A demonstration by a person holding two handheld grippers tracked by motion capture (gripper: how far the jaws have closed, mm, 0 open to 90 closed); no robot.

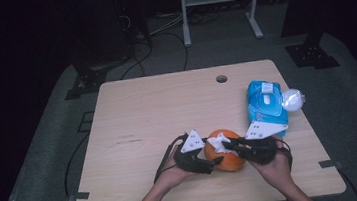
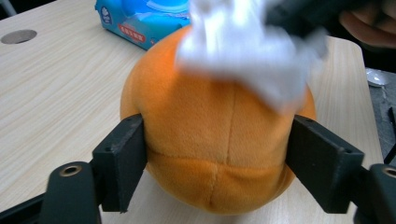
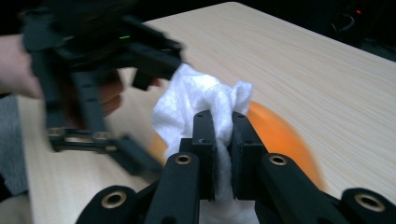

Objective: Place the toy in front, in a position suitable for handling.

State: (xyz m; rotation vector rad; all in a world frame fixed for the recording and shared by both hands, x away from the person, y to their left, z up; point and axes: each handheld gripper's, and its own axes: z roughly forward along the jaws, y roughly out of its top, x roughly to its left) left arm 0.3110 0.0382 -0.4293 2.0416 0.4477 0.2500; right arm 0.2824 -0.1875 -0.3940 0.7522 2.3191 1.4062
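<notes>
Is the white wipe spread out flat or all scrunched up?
Scrunched up. The white wipe is bunched into folds, pinched between the right gripper's black jaws, on top of the orange plush ball.

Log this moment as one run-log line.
left gripper: shut on plush ball | right gripper: shut on wipe, wiping ball top | wipe pack: behind, on table

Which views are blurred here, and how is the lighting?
High view: dim, dark surroundings, but sharp. Left gripper view: white wipe smeared by motion, orange plush ball crisp. Right gripper view: the far left hand-held gripper blurred, its own jaws sharp.
</notes>
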